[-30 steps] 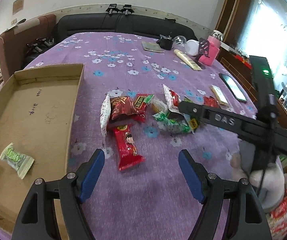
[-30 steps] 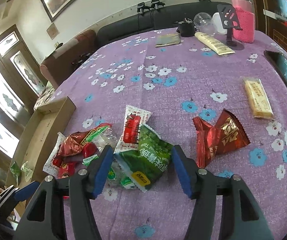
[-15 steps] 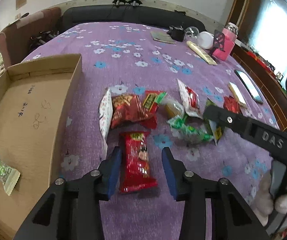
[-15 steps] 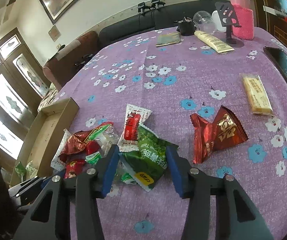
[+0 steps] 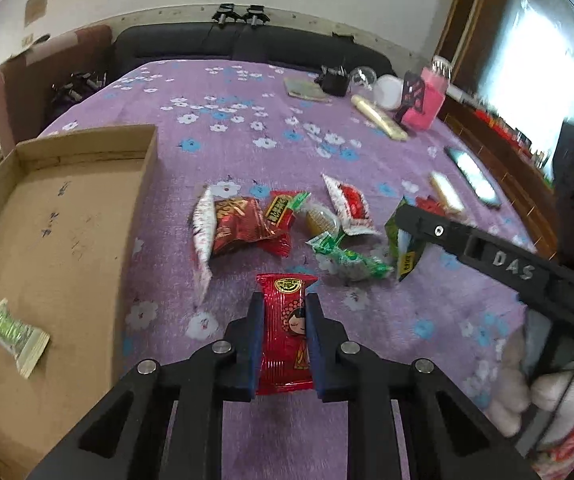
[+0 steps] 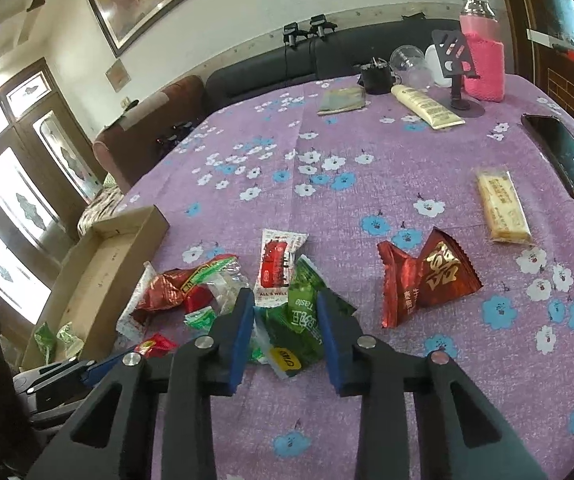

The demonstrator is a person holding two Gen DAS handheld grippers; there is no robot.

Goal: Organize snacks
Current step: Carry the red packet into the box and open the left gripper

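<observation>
My left gripper (image 5: pixel 285 298) is shut on a red snack packet (image 5: pixel 285 332) with a cartoon face; the blue pads press both its long sides, just above the purple floral tablecloth. To its left lies an open cardboard box (image 5: pixel 59 216) holding a green wrapped snack (image 5: pixel 15 334). In the right wrist view my right gripper (image 6: pixel 286 294) is closing on a green packet (image 6: pixel 301 320) at the near edge of the snack pile, and its pads press the packet's sides. From the left wrist view, that gripper's black finger (image 5: pixel 507 266) reaches in from the right.
The pile holds a red chip bag (image 5: pixel 239 226), a white-and-red packet (image 6: pixel 279 264) and small green sweets. To the right lie a red foil packet (image 6: pixel 427 276), a yellow wafer bar (image 6: pixel 501 208) and a phone (image 6: pixel 563 158). A cream tube (image 6: pixel 427 106) and pink bottle (image 6: pixel 481 60) stand at the back.
The left jaws went from wide apart to shut on the red packet as the gripper moved forward over it. The right jaws narrowed around the green packet.
</observation>
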